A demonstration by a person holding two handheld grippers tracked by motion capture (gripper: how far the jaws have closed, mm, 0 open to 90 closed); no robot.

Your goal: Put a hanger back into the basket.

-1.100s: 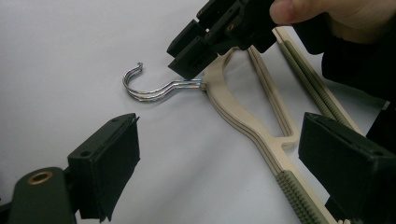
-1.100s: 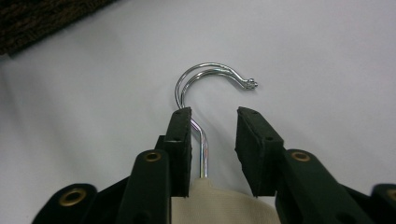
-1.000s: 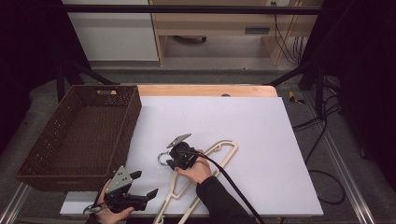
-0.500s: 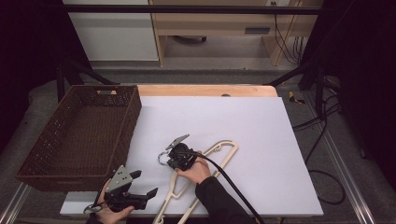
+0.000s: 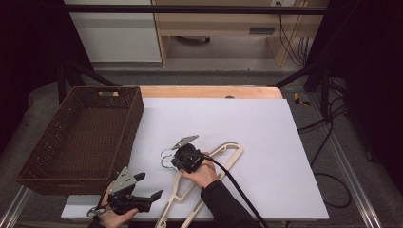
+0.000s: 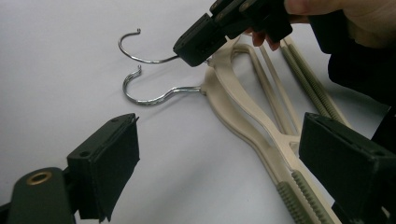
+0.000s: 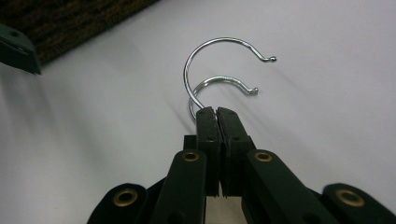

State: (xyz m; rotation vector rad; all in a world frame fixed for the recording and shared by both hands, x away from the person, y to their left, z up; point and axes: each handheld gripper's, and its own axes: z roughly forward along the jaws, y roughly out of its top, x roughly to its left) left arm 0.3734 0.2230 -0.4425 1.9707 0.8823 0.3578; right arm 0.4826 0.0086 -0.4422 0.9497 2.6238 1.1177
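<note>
Two beige hangers (image 5: 216, 164) lie stacked on the white tabletop, their metal hooks pointing left toward the basket. My right gripper (image 5: 175, 159) is shut on the wire neck of the upper hook (image 6: 140, 53), just where it leaves the hanger body (image 6: 243, 112). In the right gripper view the pads (image 7: 217, 116) are pressed together on that wire, with the two hooks (image 7: 210, 44) curving beyond them. The lower hook (image 6: 149, 95) rests on the table. My left gripper (image 5: 148, 186) is at the front left edge, open (image 6: 229, 168), with the hangers' shoulder between its jaws and untouched.
A dark brown wicker basket (image 5: 130, 128) stands at the left of the table, its corner visible in the right gripper view (image 7: 70, 23). A wooden strip (image 5: 204, 91) runs along the far edge. Cables hang at the right (image 5: 328, 142).
</note>
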